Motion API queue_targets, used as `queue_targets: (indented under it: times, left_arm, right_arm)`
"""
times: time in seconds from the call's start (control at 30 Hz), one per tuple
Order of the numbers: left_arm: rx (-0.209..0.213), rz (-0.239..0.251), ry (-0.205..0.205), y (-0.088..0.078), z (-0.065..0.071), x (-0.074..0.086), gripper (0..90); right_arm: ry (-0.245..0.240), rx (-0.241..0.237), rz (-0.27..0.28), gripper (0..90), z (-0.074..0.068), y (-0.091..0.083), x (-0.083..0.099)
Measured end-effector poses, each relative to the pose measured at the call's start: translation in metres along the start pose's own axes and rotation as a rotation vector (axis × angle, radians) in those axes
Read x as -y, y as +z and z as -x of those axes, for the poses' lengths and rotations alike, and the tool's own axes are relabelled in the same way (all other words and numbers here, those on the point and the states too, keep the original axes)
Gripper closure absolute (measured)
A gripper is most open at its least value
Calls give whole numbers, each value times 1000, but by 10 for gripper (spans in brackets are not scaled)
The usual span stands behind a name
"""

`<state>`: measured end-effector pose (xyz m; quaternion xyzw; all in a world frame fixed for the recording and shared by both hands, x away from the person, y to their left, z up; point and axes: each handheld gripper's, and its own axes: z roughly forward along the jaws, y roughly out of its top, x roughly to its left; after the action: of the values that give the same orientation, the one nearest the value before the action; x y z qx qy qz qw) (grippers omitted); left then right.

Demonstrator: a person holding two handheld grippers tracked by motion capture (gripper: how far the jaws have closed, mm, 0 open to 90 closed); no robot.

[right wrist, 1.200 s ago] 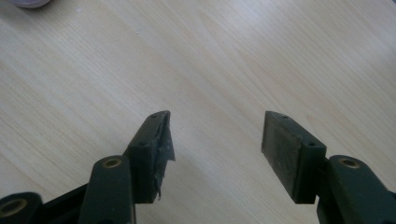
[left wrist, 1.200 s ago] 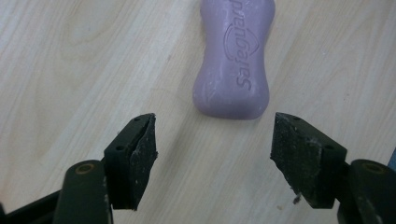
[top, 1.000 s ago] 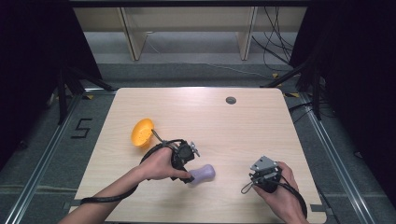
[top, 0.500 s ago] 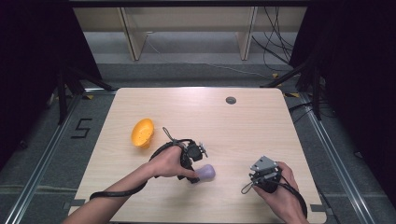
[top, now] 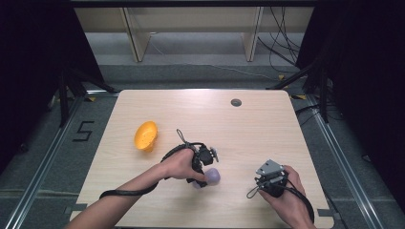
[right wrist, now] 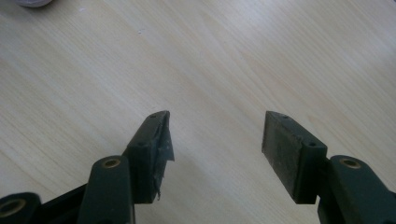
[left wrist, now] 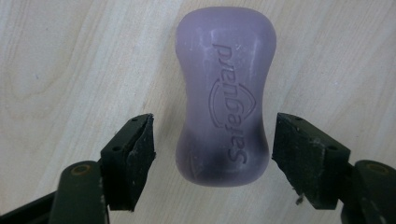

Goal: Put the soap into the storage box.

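Left gripper (left wrist: 212,140): jaws just closing — straddling purple soap (left wrist: 224,93), pads clear of it.
Right gripper (right wrist: 215,140): released — over bare table (right wrist: 280,56).

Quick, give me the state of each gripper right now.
Left gripper: open, jaws either side of the purple soap bar, having just been closing, pads not touching it.
Right gripper: open, nothing between its jaws.

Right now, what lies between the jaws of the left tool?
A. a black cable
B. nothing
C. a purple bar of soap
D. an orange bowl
C: the left gripper view shows the purple bar of soap lying on the table between the open left tool, with gaps on both sides.
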<state>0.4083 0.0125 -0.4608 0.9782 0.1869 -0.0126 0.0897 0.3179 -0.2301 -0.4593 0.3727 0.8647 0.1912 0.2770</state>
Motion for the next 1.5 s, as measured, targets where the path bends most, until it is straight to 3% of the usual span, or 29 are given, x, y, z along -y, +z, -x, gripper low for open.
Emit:
queue_targets:
  times: [0.37,0.4,0.57,0.63,0.83,1.0,1.07,1.23,1.27,1.3,1.47,1.5]
  left_arm:
    - [19,-11,-37,7,-1,-6,326]
    - [14,-22,-20,8,-1,-8,334]
    - [18,-39,-9,12,0,-10,364]
    - [29,-49,-24,14,1,-10,371]
    - [24,-55,-21,17,4,-11,422]
    - [28,-64,-33,18,3,-12,423]
    - [36,-73,-24,19,2,-13,422]
    - [35,-69,-32,20,2,-14,424]
    - [38,-78,-29,19,2,-14,427]
    - [34,-84,-36,19,2,-15,431]
    - [33,-88,-68,19,2,-14,441]
    - [50,-120,-151,19,-1,-14,444]
  right_arm:
    - [-4,1,3,421,0,1,0]
    - [-4,0,4,420,0,1,0]
    - [-13,0,8,420,0,1,0]
    - [-16,0,10,419,0,1,0]
    - [-17,-4,7,419,0,2,0]
    - [8,-16,-5,418,-1,1,0]
    - [-20,-8,5,418,0,2,0]
    - [-4,-16,0,417,-1,1,0]
    - [-20,-12,8,417,0,2,0]
    - [7,-16,-2,416,-1,1,0]
    - [-12,-11,8,415,0,2,0]
    - [-6,-13,6,415,0,1,0]
